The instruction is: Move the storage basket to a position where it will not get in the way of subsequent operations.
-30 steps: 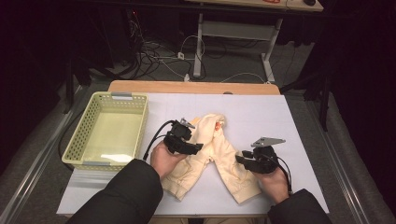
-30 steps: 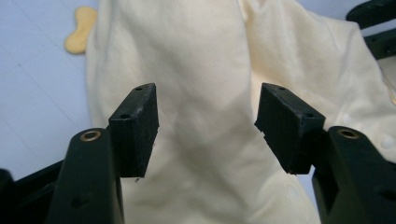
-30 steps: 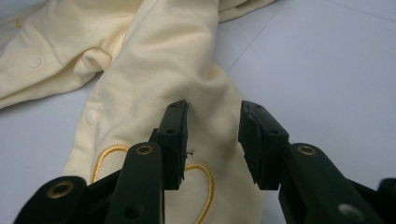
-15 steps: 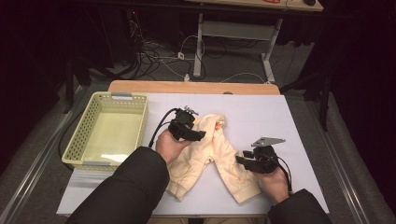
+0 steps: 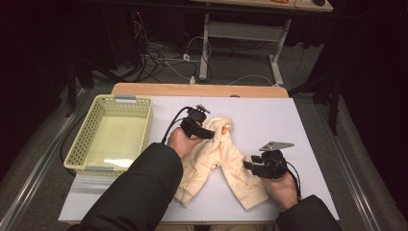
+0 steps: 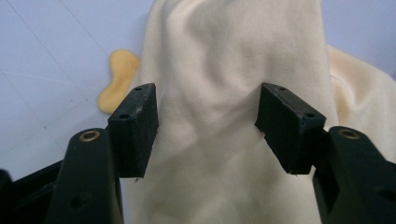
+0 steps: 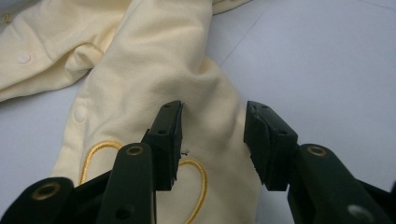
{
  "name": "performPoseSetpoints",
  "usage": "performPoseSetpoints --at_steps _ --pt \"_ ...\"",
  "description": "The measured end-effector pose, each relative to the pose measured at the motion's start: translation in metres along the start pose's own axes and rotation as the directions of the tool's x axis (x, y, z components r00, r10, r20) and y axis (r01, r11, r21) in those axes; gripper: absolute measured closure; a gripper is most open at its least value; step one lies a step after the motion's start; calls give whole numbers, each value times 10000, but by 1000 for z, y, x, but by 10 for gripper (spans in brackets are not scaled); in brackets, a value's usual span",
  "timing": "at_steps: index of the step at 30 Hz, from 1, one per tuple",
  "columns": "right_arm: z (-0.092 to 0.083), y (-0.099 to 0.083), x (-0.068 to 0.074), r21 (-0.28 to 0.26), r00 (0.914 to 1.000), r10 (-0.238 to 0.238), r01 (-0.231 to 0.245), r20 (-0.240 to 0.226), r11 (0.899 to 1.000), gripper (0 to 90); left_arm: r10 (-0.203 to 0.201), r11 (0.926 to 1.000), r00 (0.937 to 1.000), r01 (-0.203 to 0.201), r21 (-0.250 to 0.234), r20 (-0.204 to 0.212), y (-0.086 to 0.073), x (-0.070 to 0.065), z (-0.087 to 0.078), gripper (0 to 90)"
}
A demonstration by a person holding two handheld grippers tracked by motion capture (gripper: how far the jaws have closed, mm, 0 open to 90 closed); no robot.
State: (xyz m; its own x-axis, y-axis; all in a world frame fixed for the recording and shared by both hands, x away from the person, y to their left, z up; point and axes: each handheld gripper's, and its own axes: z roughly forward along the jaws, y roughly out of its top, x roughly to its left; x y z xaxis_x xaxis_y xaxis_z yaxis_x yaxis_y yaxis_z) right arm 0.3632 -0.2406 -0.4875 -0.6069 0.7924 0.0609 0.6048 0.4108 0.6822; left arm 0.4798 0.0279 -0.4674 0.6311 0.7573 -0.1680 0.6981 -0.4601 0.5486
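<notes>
The left gripper (image 5: 211, 131) hovers over the far end of the cream garment (image 5: 221, 159), jaws wide, cloth between the 2 pads but unpinched. The right gripper (image 5: 250, 167) sits low at the garment's near right leg; its jaws have just been opening, standing apart over soft fabric with a gold stitched loop. The garment lies mid-table (image 5: 298, 130), right of a perforated plastic basket (image 5: 91, 139). Cables trail over the grey floor (image 5: 240, 67) beyond.

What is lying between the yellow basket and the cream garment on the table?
In the high view, only the left gripper's black cable crosses bare white table between the basket and the garment.
</notes>
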Motion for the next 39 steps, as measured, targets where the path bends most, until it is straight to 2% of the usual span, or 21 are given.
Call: performPoseSetpoints --at_steps 6,9,15,19,26,32,39 --pt "1 0 1 96 10000 -1 1 -46 10000 576 -249 9994 9995 244 263 183 -1 6 8 364" --pt "2 0 1 97 10000 -72 72 -50 9999 576 -345 9987 9989 332 396 323 -1 5 11 394" --pt "3 0 2 166 9999 -87 88 -72 9998 577 -226 9972 9970 172 722 746 1 0 11 616" --pt "3 0 2 184 9999 -121 123 -86 9998 577 50 9955 9992 -86 944 390 4 -5 8 746" --pt "4 -1 3 239 9998 -150 153 -121 9996 578 368 9959 9990 -389 819 273 4 -10 -9 783" --pt "5 -1 3 265 9998 -168 171 -113 9995 579 462 9981 9988 -468 401 155 3 -8 -33 798" --pt "6 -1 5 305 9997 -202 205 -98 9993 579 719 9970 9972 -713 299 -187 -1 -7 -53 802"
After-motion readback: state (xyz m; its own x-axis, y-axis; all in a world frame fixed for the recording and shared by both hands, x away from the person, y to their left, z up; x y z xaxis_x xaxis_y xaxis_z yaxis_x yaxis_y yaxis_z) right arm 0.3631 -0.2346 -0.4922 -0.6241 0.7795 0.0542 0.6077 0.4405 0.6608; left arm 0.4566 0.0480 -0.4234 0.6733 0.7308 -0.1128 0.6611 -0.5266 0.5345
